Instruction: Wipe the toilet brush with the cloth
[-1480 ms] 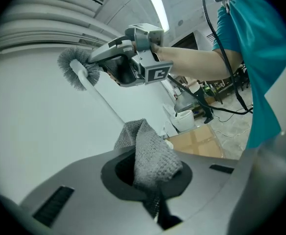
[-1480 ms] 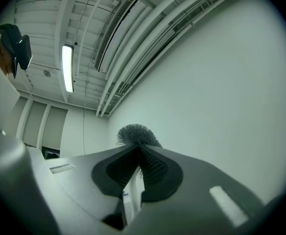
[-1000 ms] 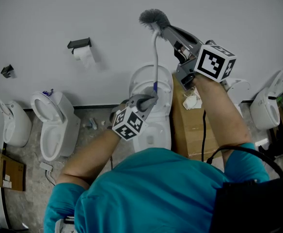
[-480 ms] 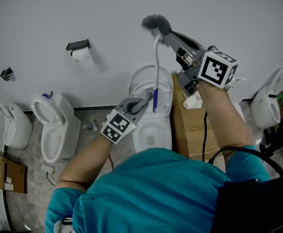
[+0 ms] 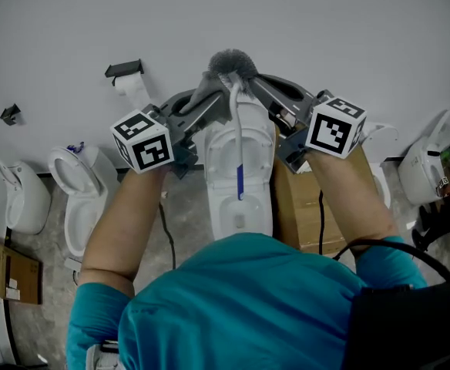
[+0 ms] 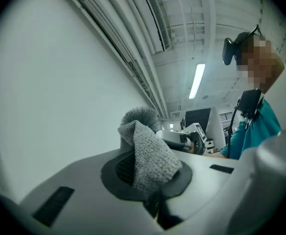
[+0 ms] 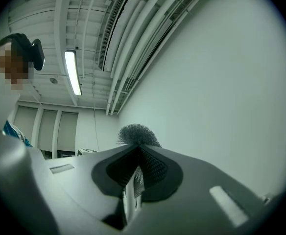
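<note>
The toilet brush is held upright: its grey bristle head (image 5: 231,63) is on top and its white handle (image 5: 237,133) with a blue band hangs down over a toilet. My right gripper (image 5: 250,80) is shut on the brush's neck just under the head; the white stem (image 7: 131,196) sits between its pads and the bristles (image 7: 138,133) stick out past them. My left gripper (image 5: 212,91) comes in from the left, shut on a folded grey cloth (image 6: 149,155). The cloth is right at the brush head (image 6: 140,116); whether it touches the head I cannot tell.
A white toilet (image 5: 250,206) stands below the brush, with a cardboard box (image 5: 296,203) to its right. More toilets (image 5: 86,195) line the white wall on both sides. A paper roll holder (image 5: 127,78) is fixed to the wall at left.
My left gripper has risen from low on the handle up to the brush head, turning as it went. My right gripper has brought the brush slightly lower and leftward.
</note>
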Available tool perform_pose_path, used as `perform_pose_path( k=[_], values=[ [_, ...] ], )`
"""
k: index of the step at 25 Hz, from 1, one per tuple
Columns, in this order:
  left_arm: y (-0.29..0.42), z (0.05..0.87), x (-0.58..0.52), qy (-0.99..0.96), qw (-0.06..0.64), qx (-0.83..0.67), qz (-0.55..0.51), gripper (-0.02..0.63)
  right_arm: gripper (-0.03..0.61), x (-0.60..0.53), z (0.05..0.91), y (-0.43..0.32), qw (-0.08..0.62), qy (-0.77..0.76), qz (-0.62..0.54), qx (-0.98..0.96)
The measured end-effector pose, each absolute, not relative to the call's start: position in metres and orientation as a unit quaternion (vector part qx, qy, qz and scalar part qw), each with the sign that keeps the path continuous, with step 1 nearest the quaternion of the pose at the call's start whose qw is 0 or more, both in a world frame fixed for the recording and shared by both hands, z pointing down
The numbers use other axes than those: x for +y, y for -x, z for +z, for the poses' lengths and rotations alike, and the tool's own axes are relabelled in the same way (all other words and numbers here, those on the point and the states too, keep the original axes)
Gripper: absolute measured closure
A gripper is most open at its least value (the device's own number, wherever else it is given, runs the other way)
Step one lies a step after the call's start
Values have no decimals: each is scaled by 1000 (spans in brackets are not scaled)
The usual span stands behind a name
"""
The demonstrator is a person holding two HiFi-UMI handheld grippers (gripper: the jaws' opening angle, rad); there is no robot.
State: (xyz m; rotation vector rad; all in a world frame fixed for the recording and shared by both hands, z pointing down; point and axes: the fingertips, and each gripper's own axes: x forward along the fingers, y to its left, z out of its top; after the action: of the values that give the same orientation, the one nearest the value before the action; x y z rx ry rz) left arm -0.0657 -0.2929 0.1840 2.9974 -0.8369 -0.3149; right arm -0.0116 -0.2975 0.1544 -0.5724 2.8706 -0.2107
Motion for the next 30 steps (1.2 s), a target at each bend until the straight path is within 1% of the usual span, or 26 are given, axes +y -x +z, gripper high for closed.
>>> perform_pose_path(
  k=[9, 17, 23, 30],
  values=[
    [58, 184, -293, -958, 67, -245, -136, 601, 565, -296, 152, 15, 101, 189, -69, 974],
    [58, 192, -288, -958, 96, -221, -156, 601, 565, -296, 144, 14, 113, 188, -67, 973],
    [57, 205, -281, -953, 141, -179, -198, 601, 565, -290, 142, 15, 124, 179, -71, 973],
    [50, 215, -278, -952, 168, -152, -204, 601, 565, -290, 132, 12, 135, 175, -71, 973]
  ],
)
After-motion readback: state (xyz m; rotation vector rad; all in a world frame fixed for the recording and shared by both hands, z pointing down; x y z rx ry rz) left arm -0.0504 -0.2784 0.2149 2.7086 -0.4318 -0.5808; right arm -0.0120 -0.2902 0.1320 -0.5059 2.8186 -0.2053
